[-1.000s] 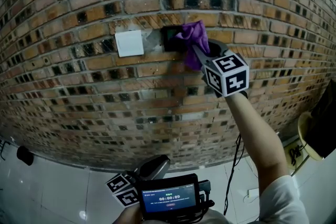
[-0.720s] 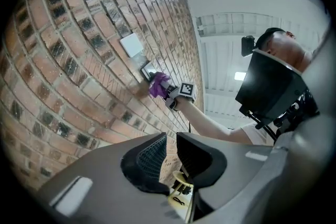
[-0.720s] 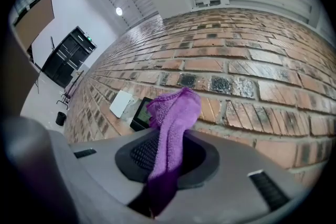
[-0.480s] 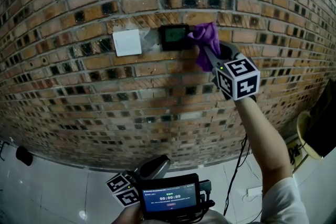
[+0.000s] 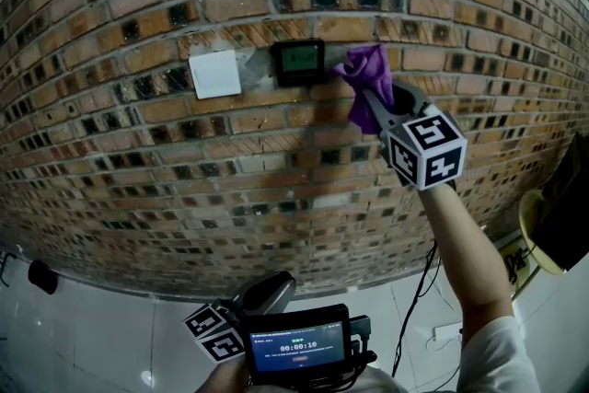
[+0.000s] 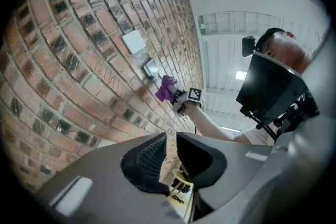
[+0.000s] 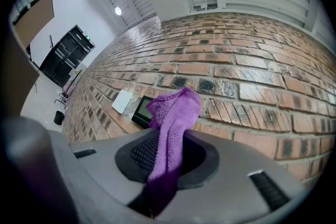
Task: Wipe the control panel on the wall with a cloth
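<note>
The black control panel (image 5: 299, 61) with a green screen is set in the brick wall, fully uncovered. Just right of it, my right gripper (image 5: 380, 106) is shut on a purple cloth (image 5: 366, 80) that hangs against the bricks. In the right gripper view the cloth (image 7: 171, 123) stands up between the jaws of the right gripper (image 7: 167, 157), and the panel (image 7: 142, 110) lies just left of it. My left gripper (image 5: 269, 294) is held low, far from the wall panel. In its own view the left gripper (image 6: 171, 150) has its jaws close together, holding nothing.
A white switch plate (image 5: 214, 75) sits left of the panel. A small monitor (image 5: 296, 347) rides by the left gripper. A black cable (image 5: 413, 304) hangs down the wall to the white tiled floor. A black box (image 5: 566, 216) and a pale round object (image 5: 532, 235) stand at the right edge.
My right gripper has slid rightward with the cloth, off the panel's right side. The panel, half covered a second ago, now shows whole. The left gripper has stayed put.
</note>
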Demonstrator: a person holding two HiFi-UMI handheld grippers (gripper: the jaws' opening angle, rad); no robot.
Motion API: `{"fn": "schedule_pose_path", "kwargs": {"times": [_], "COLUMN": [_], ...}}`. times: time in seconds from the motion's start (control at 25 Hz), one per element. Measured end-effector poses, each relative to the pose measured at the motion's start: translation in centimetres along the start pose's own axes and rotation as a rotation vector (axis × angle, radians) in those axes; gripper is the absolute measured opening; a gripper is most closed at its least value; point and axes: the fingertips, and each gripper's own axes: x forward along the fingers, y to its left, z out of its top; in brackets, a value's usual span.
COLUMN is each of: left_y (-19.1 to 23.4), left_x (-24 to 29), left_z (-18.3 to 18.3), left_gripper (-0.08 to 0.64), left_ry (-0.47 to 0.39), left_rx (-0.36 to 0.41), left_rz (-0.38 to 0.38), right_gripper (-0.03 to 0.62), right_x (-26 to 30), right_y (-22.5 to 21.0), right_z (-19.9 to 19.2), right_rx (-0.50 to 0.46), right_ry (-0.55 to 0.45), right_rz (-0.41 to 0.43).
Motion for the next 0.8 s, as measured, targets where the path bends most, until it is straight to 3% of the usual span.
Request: {"fn": "schedule_pose_path", "kwargs": {"times": [0.8], "left_y": [1.2], "left_x": [-0.6], "left_z": [-0.9], "left_gripper": [0.049], "left_ry": [0.002], "left_rx": [-0.027], "left_rz": [0.03], "right_gripper": [0.078], "right_x": [-4.5], "right_y": [3.7], "right_z": [-6.6], "right_rx": [0.129], "right_ry": [0.07], "right_rz": [0.041]}}
